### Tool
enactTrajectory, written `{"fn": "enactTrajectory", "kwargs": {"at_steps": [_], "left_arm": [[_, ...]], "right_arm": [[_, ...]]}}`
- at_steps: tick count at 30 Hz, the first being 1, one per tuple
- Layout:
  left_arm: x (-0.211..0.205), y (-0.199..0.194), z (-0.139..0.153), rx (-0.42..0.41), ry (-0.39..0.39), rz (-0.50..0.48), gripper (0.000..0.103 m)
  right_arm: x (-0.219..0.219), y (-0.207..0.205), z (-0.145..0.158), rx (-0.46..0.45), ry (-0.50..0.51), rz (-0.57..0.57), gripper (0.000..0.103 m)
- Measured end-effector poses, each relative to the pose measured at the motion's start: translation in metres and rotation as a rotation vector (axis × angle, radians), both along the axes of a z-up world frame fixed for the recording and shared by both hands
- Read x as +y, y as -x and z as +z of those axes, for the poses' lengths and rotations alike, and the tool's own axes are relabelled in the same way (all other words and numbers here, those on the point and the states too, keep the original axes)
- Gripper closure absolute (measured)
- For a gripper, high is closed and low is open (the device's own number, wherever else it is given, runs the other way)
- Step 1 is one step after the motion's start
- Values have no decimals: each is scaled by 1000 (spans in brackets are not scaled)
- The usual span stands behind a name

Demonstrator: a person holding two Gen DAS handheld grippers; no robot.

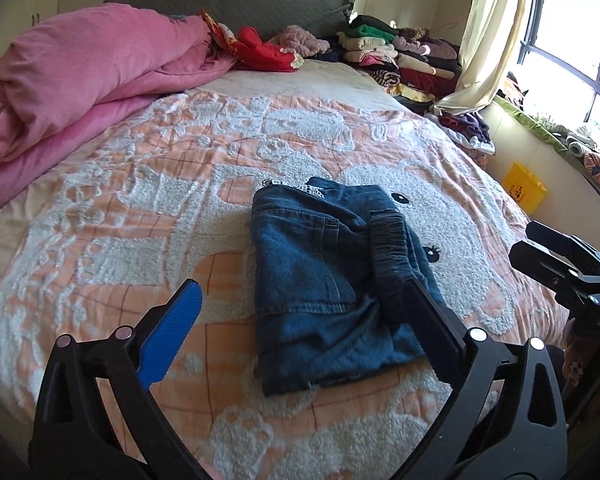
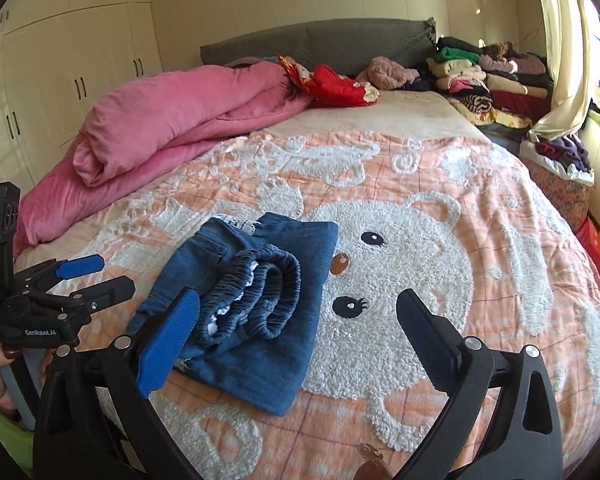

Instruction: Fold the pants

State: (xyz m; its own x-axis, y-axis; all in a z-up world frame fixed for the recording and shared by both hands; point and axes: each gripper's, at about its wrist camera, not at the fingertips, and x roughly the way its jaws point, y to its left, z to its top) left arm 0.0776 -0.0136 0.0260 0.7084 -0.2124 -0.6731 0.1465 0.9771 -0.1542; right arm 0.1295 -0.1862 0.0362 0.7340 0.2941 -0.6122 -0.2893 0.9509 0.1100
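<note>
Neatly folded pants (image 1: 328, 280) on bedspread (image 1: 140, 208), claws apart

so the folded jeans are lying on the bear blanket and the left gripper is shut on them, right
Not quite. The folded jeans do lie on the bear blanket, but the left gripper is open, its fingers spread to either side of them, gripping nothing. The left wrist view shows it.

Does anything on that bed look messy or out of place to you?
Mostly tidy. The folded jeans lie in a compact bundle on the bedspread, though the elastic waistband bulges on top rather than lying flat. Both the left gripper and right gripper are open, holding nothing.
</note>
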Motion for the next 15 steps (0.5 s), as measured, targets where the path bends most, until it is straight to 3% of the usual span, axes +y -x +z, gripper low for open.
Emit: {"fn": "enactTrajectory", "kwargs": {"at_steps": [15], "left_arm": [[-8, 43, 6, -24, -6, -14, 10]], "right_arm": [[2, 50, 17, -76, 33, 12, 5]]}}
